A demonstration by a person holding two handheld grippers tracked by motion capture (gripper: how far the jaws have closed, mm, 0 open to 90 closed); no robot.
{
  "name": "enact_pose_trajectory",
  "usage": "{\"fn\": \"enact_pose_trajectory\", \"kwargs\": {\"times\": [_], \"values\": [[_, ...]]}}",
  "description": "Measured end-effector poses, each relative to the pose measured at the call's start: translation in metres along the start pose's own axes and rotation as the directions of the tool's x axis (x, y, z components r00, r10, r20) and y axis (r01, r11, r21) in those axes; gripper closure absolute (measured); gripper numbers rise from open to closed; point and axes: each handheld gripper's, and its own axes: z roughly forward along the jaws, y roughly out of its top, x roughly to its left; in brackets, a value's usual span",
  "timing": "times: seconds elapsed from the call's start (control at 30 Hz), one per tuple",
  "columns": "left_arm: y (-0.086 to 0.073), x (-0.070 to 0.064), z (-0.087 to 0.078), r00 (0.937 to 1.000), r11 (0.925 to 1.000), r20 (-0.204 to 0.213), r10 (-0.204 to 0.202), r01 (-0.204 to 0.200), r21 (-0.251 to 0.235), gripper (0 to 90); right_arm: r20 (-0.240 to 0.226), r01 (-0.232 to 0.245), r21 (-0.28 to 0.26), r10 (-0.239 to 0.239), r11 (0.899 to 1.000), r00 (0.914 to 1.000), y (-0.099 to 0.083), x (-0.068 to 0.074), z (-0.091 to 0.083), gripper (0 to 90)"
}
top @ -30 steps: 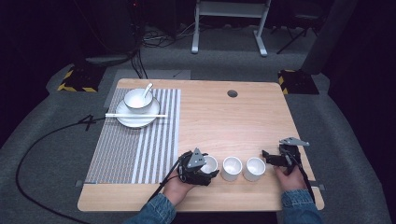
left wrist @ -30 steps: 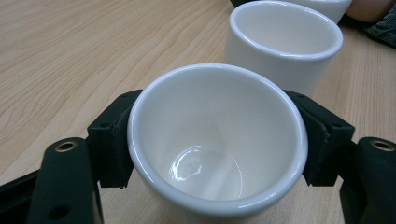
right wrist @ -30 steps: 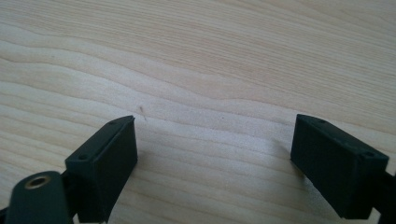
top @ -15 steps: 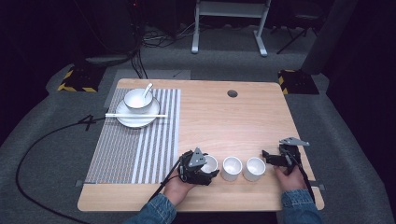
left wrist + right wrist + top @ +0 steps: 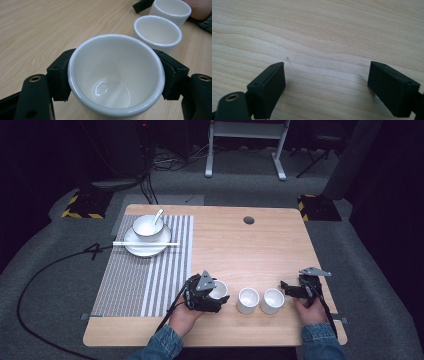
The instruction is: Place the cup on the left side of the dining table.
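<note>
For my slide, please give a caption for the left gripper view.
Left gripper clamps a white cup; two more cups wait behind.

Landmark: I place everything from the middle cup (image 5: 248,300).
Held cup (image 5: 217,289): just left of it, between my left gripper (image 5: 206,295) jaws.
Third cup (image 5: 273,300): just right.
Right gripper (image 5: 294,290): right of that.
Placemat (image 5: 145,270): far left.
Plate (image 5: 147,246): on the placemat's far end, bowl (image 5: 148,227) on it.
</note>
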Motion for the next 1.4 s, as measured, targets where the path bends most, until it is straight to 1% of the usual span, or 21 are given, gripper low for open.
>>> {"fn": "enact_pose_trajectory", "kwargs": {"times": [0.07, 0.17, 0.33, 0.4, 0.47, 0.5, 0.57, 0.67, 0.83, 0.87, 0.97, 1.0, 1.07, 1.1, 1.13, 1.17, 1.2, 1.27, 1.33, 1.37, 1.4], "values": [[0.001, 0.003, -0.005, 1.0, 0.9999, 0.0, -0.008, 0.008, -0.011, 27.4, 0.0, 0.0, 0.0, 0.0, 1.0, 1.0, 0.0, 0.0, 0.0, 14.6], [0.003, 0.007, -0.01, 0.9998, 0.9999, -0.014, -0.015, 0.015, 0.0, 27.4, 0.0, 0.0, 0.0, 0.0, 1.0, 1.0, 0.0, 0.0, 0.0, 14.5], [0.004, 0.015, -0.019, 0.999, 0.9992, -0.028, -0.035, 0.034, -0.018, 27.4, 0.0, 0.0, 0.0, 0.0, 1.0, 1.0, 0.0, 0.0, 0.0, 14.5], [0.004, 0.02, -0.023, 0.9986, 0.9991, -0.034, -0.04, 0.039, -0.016, 27.4, 0.0, 0.0, 0.0, 0.0, 1.0, 1.0, 0.0, 0.0, 0.0, 14.5], [0.003, 0.023, -0.025, 0.9977, 0.9984, -0.039, -0.055, 0.054, -0.016, 27.4, 0.0, 0.0, 0.0, 0.0, 1.0, 1.0, 0.0, 0.0, 0.0, 14.6], [0.003, 0.026, -0.026, 0.9977, 0.9986, -0.045, -0.051, 0.05, -0.014, 27.4, 0.0, 0.0, 0.0, 0.0, 1.0, 1.0, 0.0, 0.0, 0.0, 14.6], [0.003, 0.029, -0.028, 0.9966, 0.9984, -0.059, -0.057, 0.057, -0.007, 27.4, 0.0, 0.0, 0.0, 0.0, 1.0, 1.0, 0.0, 0.0, 0.0, 14.6], [0.004, 0.036, -0.033, 0.9954, 0.9984, -0.078, -0.056, 0.055, -0.007, 27.4, 0.0, 0.0, 0.0, 0.0, 1.0, 1.0, 0.0, 0.0, 0.0, 14.5], [0.002, 0.051, -0.041, 0.9916, 0.9971, -0.106, -0.075, 0.073, -0.019, 27.4, 0.0, 0.0, 0.0, 0.0, 1.0, 1.0, 0.0, 0.0, 0.0, 14.6], [0.002, 0.054, -0.042, 0.9902, 0.9964, -0.111, -0.084, 0.082, -0.023, 27.4, -0.001, 0.0, 0.001, 0.0, 1.0, 1.0, 0.0, 0.0, 0.0, 14.5], [0.001, 0.063, -0.045, 0.9857, 0.996, -0.143, -0.089, 0.087, -0.018, 27.4, -0.001, -0.002, 0.0, 0.002, 1.0, 1.0, 0.0, 0.0, 0.0, 14.5], [0.001, 0.065, -0.047, 0.9832, 0.9963, -0.161, -0.086, 0.084, -0.016, 27.4, -0.001, -0.002, 0.0, 0.002, 1.0, 1.0, 0.0, 0.0, 0.0, 14.5], [0.001, 0.071, -0.051, 0.9785, 0.9949, -0.18, -0.1, 0.098, -0.02, 27.4, -0.001, -0.001, 0.0, 0.001, 1.0, 1.0, 0.0, 0.0, 0.0, 14.6], [0.0, 0.075, -0.053, 0.9765, 0.9938, -0.185, -0.111, 0.108, -0.026, 27.4, -0.001, -0.001, 0.001, 0.001, 1.0, 1.0, 0.0, 0.0, 0.0, 14.5], [0.0, 0.08, -0.055, 0.973, 0.9919, -0.193, -0.126, 0.121, -0.039, 27.4, -0.001, -0.002, 0.001, 0.002, 1.0, 1.0, 0.0, 0.0, 0.0, 14.6], [-0.001, 0.083, -0.056, 0.9713, 0.991, -0.197, -0.133, 0.127, -0.042, 27.4, -0.001, -0.001, 0.0, 0.001, 1.0, 1.0, 0.0, 0.0, 0.0, 14.6], [-0.002, 0.088, -0.057, 0.9665, 0.9881, -0.207, -0.152, 0.145, -0.051, 27.4, -0.001, -0.002, 0.001, 0.002, 1.0, 1.0, 0.0, 0.0, 0.0, 14.6], [-0.004, 0.096, -0.06, 0.9605, 0.9862, -0.224, -0.166, 0.159, -0.047, 27.4, -0.001, -0.001, 0.0, 0.001, 1.0, 1.0, 0.0, 0.0, 0.0, 14.5], [-0.007, 0.104, -0.06, 0.9516, 0.9829, -0.246, -0.184, 0.177, -0.053, 27.4, -0.001, -0.001, 0.001, 0.001, 1.0, 1.0, 0.0, 0.0, 0.0, 14.6], [-0.008, 0.108, -0.061, 0.9481, 0.9812, -0.253, -0.193, 0.187, -0.046, 27.4, -0.001, -0.001, 0.0, 0.001, 1.0, 1.0, 0.0, 0.0, 0.0, 14.5], [-0.009, 0.112, -0.062, 0.9406, 0.9784, -0.269, -0.207, 0.201, -0.05, 27.4, -0.001, -0.001, 0.001, 0.001, 1.0, 1.0, 0.0, 0.0, 0.0, 14.6]]}}
